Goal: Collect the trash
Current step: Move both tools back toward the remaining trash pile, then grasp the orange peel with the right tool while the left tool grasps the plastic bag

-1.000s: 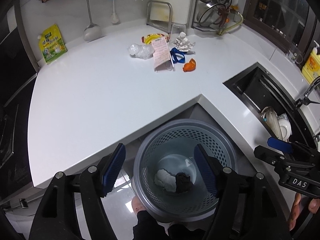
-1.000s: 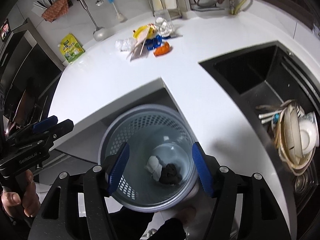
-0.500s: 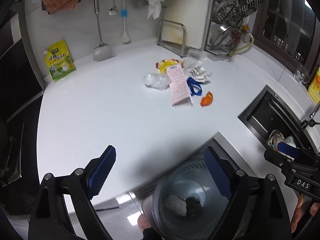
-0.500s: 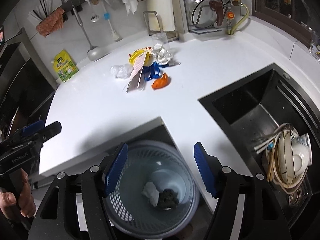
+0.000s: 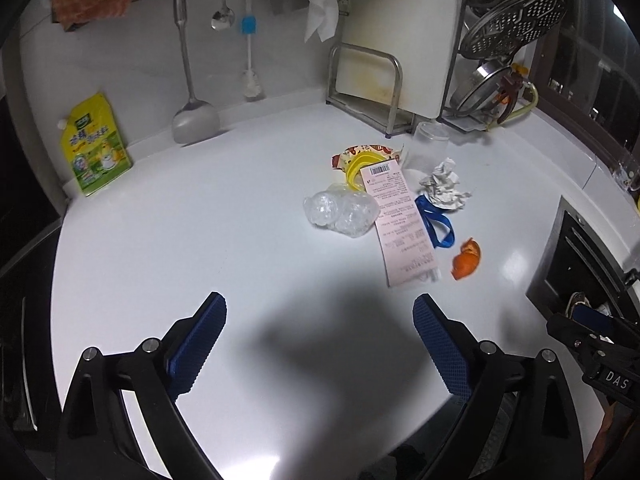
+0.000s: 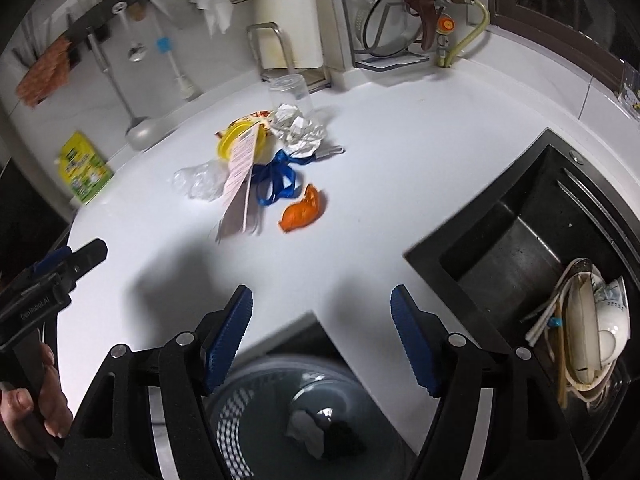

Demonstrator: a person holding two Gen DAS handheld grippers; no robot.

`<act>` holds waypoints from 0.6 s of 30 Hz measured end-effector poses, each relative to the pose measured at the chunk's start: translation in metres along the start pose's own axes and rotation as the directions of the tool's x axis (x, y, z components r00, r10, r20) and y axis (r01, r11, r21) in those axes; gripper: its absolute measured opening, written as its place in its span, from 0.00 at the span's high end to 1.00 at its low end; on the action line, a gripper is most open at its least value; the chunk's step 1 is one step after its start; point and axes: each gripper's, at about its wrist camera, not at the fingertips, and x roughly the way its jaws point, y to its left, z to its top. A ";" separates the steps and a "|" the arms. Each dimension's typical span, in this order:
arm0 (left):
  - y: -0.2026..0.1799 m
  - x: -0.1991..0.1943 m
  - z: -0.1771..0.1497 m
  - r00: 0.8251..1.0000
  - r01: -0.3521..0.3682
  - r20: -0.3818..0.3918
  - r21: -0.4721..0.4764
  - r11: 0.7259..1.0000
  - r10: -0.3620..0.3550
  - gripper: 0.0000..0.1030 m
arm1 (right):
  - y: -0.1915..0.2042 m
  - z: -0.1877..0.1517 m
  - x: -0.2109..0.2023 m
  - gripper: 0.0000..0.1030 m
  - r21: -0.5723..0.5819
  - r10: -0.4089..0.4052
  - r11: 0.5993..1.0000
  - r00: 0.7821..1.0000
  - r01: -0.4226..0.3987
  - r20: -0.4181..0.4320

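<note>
Blue ribbed pads line both claws, and both sets of jaws are opening with nothing between them. Nearest in the left wrist view, the left claw (image 5: 320,340) hangs spread wide over the bare, shadowed front of the white tabletop (image 5: 200,240). In the right wrist view the right claw (image 6: 322,332) is spread above the tabletop's inner corner, and below it stands a grey perforated bin (image 6: 256,420) holding a pale crumpled scrap (image 6: 306,428) and a dark lump (image 6: 344,436). A hand (image 6: 28,404) at the lower left of that view grips the other claw's handle.

Farther out on the tabletop lies the trash, gathered in one loose cluster. An orange peel (image 5: 466,259) sits closest, apart from the rest. Just beside it a blue ribbon loop (image 5: 436,220) lies against a long pink receipt (image 5: 398,226), with a crumpled clear plastic wrapper (image 5: 340,214) on the receipt's other side. Behind these are a crumpled white paper wad (image 5: 444,184), a yellow ring-shaped piece (image 5: 356,166) on a printed wrapper (image 5: 368,150), and a clear plastic cup (image 5: 428,146).

To the right, the black sink (image 6: 520,240) holds stacked dishes (image 6: 588,336). At the back wall stand a green-yellow pouch (image 5: 94,146), a hanging ladle (image 5: 194,120) and a metal rack (image 5: 368,88).
</note>
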 end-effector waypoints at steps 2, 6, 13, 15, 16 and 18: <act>0.003 0.015 0.008 1.000 0.009 -0.001 0.012 1.000 -0.009 0.10 | 0.003 0.008 0.010 0.33 0.011 -0.013 1.000 1.000 0.013 0.010; 0.007 0.041 0.021 1.000 0.031 0.005 0.032 0.999 -0.031 0.10 | 0.009 0.020 0.034 0.33 0.041 -0.036 0.999 0.999 0.035 0.018; 0.010 0.081 0.034 0.996 0.091 0.011 0.070 0.993 -0.092 0.10 | 0.017 0.030 0.074 0.33 0.073 -0.067 0.995 0.998 0.066 0.015; 0.010 0.089 0.035 0.995 0.100 0.011 0.076 0.992 -0.101 0.10 | 0.017 0.032 0.082 0.33 0.087 -0.074 0.994 0.997 0.072 0.022; 0.009 0.093 0.036 0.994 0.105 0.010 0.078 0.991 -0.107 0.10 | 0.018 0.032 0.085 0.33 0.095 -0.079 0.993 0.997 0.076 0.024; 0.009 0.101 0.037 0.993 0.117 0.010 0.082 0.990 -0.118 0.10 | 0.019 0.034 0.091 0.33 0.105 -0.090 0.991 0.996 0.086 0.027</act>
